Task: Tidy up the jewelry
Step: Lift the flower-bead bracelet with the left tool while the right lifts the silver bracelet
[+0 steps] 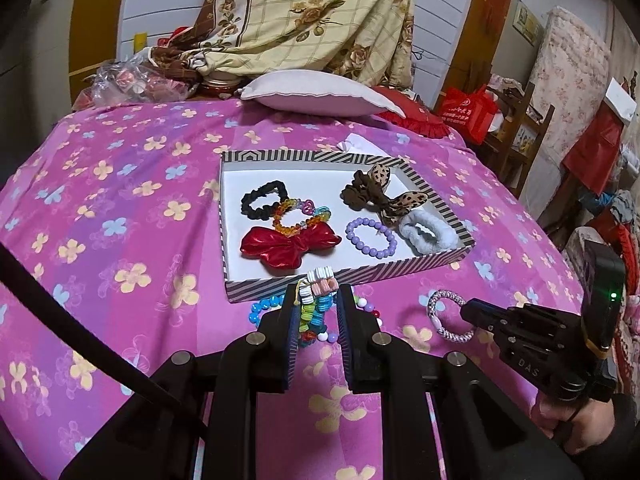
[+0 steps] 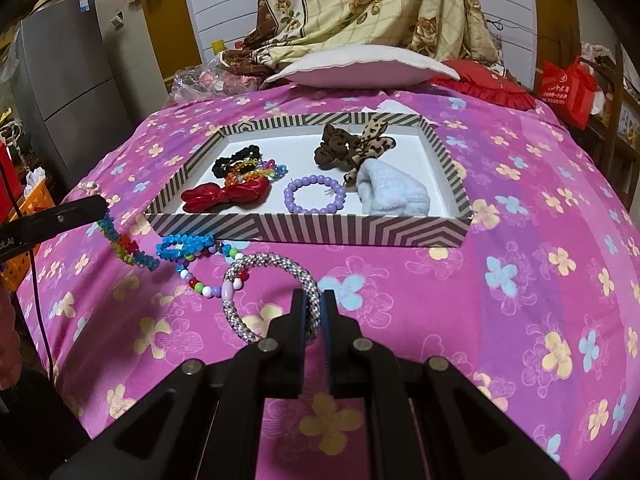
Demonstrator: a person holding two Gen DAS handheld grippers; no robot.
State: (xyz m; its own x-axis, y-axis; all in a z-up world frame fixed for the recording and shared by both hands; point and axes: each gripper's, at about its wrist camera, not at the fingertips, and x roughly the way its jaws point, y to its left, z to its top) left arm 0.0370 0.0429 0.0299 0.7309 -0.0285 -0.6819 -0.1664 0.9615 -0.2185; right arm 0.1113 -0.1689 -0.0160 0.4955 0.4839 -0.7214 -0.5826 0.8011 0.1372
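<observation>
Legible markings: two partial, the rest unreadable.

The letters "DAS" stood in relief on the black body of the right claw (image 1: 466,312), seen from the left wrist view. A fragment reading "AI" or similar showed on the left claw (image 2: 102,204) body at the frame edge. White print on the red bag (image 1: 466,114) was too small to read.

A: How's the left hand-held gripper (image 1: 318,300) sitting?
B: Angling downward, jaws pinching nearly together with something between them.
A: And the right hand-held gripper (image 2: 314,304)?
B: Tilting down too, jaws clamping tight. A bare hand (image 1: 576,424) is gripping its handle.
</observation>
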